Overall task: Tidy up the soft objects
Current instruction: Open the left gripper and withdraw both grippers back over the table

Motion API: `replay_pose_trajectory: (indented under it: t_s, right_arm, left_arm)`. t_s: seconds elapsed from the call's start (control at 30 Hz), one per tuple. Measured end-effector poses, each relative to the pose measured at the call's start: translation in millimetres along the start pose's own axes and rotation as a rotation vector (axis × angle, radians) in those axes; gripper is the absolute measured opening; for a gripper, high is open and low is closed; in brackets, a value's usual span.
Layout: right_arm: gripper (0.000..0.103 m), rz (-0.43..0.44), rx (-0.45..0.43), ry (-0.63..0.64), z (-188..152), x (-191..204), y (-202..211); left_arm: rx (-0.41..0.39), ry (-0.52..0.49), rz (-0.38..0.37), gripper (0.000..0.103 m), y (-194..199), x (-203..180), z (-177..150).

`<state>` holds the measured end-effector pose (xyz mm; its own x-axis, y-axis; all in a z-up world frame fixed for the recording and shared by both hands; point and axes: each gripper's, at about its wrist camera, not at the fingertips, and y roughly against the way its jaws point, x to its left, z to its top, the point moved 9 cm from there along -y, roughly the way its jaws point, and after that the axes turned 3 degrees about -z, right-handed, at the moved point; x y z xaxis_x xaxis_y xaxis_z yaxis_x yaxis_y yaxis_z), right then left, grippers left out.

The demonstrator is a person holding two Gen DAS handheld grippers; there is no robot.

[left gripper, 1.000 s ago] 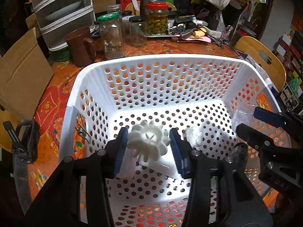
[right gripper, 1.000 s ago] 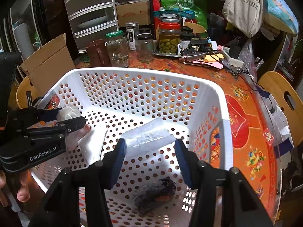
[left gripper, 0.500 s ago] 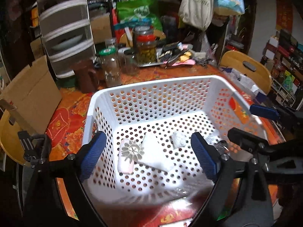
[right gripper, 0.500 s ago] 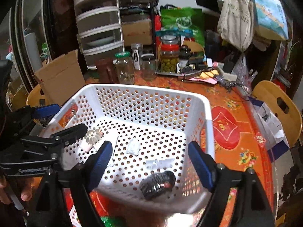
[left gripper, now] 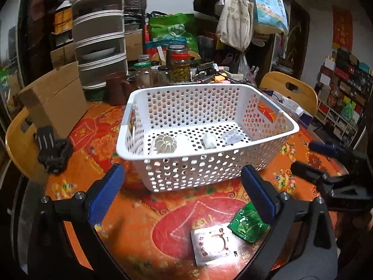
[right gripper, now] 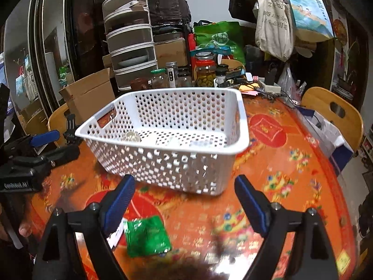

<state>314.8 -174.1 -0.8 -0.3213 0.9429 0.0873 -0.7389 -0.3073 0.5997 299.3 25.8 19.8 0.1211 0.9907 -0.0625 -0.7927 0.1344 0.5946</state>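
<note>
Left gripper (left gripper: 181,192) jaws opening, nothing between. Right gripper (right gripper: 184,197) same. White perforated plastic basket (left gripper: 200,168) at 12 o'clock on orange patterned surface (left gripper: 144,228); white ribbed soft ball (left gripper: 165,143) inside. Green foil packet (left gripper: 248,225) at 5 o'clock.

Olive jar (left gripper: 180,69), brown mug (left gripper: 115,88) and cardboard box (left gripper: 56,100) crowd the table's (left gripper: 144,224) far edge; tote bag (left gripper: 235,21) apparently hangs behind.

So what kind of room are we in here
Most likely a lived-in home dining room used for storage: a round table with an orange patterned cloth, wooden chairs, food jars, and hanging tote bags.
</note>
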Motion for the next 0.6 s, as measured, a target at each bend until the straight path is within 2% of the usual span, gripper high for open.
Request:
replay_pose_trajectory:
  t_s: [0.27, 0.6]
  right_arm:
    - [0.087, 0.033, -0.017, -0.024, -33, 11, 12]
    - [0.087, 0.064, 0.031, 0.012, -77, 40, 9]
  left_arm:
    - [-0.021, 0.036, -0.016, 0.099, 15, -2, -36]
    - [0.052, 0.053, -0.037, 0.099, -2, -12, -91]
